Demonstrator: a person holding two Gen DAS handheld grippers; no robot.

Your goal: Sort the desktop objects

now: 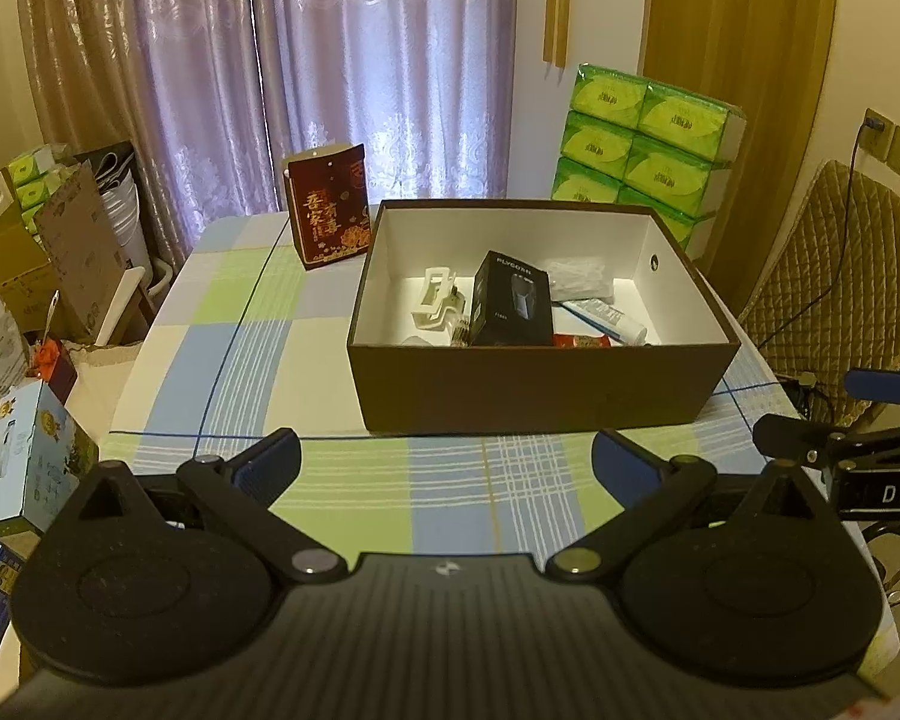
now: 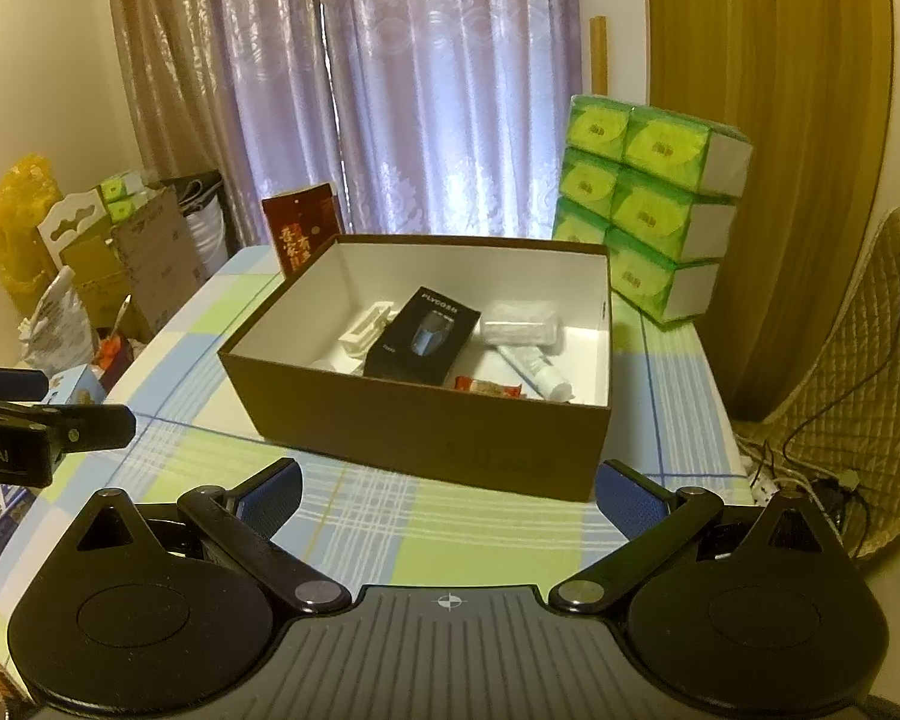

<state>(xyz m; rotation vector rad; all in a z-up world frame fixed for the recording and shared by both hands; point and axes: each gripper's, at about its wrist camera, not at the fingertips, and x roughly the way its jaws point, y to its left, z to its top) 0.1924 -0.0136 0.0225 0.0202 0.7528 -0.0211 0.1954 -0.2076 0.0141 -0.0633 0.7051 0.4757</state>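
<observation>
On the checked tablecloth point(image 1: 342, 480) | your left gripper point(image 1: 447, 468) and right gripper point(image 2: 450, 492) hovered spread wide, empty | brown box point(image 1: 534, 390) held the black carton point(image 1: 513, 300), tube point(image 2: 534, 369).

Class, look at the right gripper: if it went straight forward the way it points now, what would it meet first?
Most likely the near wall of the brown box. The right gripper is open, low over the table, with nothing between its fingers and that wall; depth is uncertain.

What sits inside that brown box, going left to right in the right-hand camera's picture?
White clip → black carton → white tube.
</observation>
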